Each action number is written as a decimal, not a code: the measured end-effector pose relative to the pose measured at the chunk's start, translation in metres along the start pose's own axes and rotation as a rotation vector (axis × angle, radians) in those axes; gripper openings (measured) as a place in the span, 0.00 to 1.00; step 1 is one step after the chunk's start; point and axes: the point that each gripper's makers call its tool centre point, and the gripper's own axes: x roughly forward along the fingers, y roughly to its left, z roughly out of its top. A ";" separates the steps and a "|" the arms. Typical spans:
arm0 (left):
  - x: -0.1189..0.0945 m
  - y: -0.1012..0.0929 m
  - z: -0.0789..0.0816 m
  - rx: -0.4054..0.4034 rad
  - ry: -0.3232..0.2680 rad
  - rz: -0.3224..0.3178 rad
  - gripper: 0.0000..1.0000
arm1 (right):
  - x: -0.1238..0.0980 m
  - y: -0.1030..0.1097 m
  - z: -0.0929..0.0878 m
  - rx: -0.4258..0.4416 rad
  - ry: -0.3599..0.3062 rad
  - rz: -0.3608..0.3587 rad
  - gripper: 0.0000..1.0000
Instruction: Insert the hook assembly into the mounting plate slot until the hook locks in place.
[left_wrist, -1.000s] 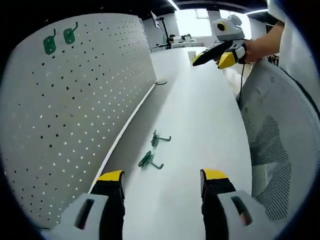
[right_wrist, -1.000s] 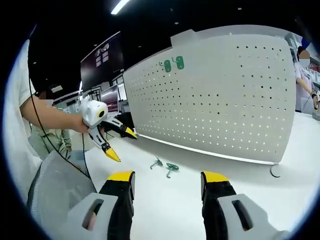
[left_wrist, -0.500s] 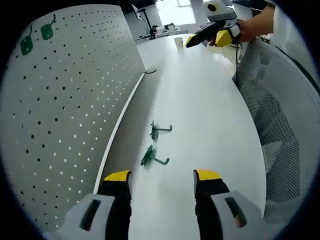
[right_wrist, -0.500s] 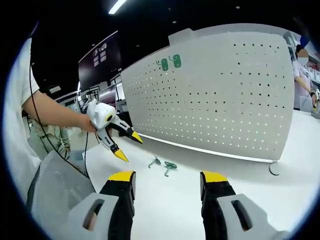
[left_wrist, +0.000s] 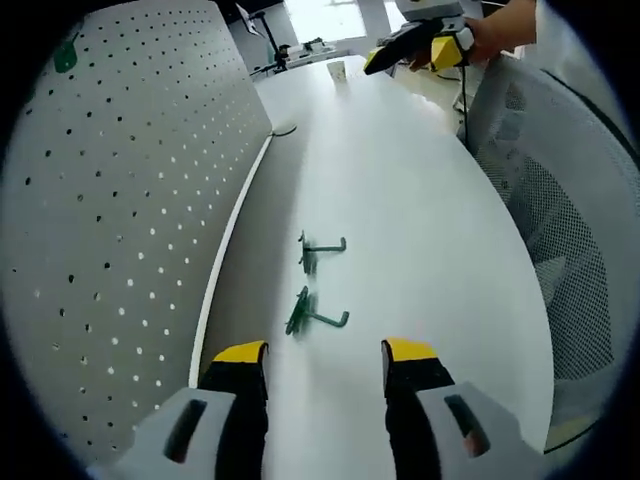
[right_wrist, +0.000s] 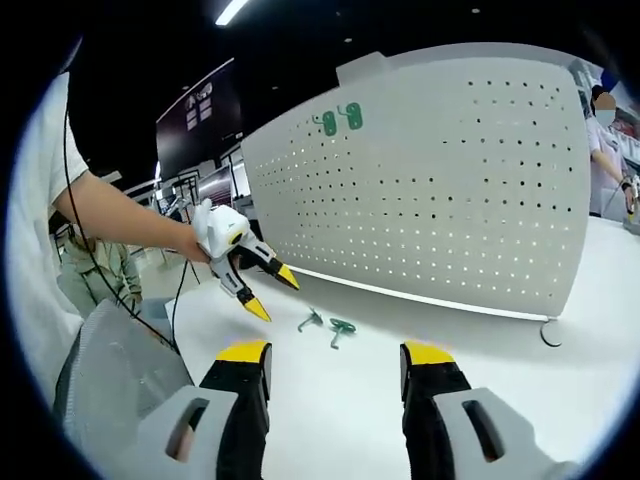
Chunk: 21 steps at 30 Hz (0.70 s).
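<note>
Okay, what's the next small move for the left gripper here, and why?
Probably ease the left gripper forward and down onto the nearer green hook. Its jaws are open and empty, the hook lies loose on the white table just ahead of them, and the pegboard stands close on the left.

A smooth, faintly glossy white bench (left_wrist: 420, 200) is seen beside a matt perforated pegboard (left_wrist: 120, 200); the green hooks (left_wrist: 312, 316) look plastic-coated, perhaps over metal.
</note>
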 end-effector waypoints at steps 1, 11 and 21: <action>0.001 0.000 0.000 0.011 0.002 -0.005 0.45 | 0.000 0.000 -0.001 0.002 0.002 -0.001 0.50; 0.016 0.007 0.000 0.056 0.021 -0.055 0.40 | -0.001 -0.002 -0.001 0.011 0.000 -0.005 0.49; 0.025 0.009 0.002 0.060 0.041 -0.114 0.26 | -0.001 -0.003 -0.002 0.028 0.001 -0.004 0.48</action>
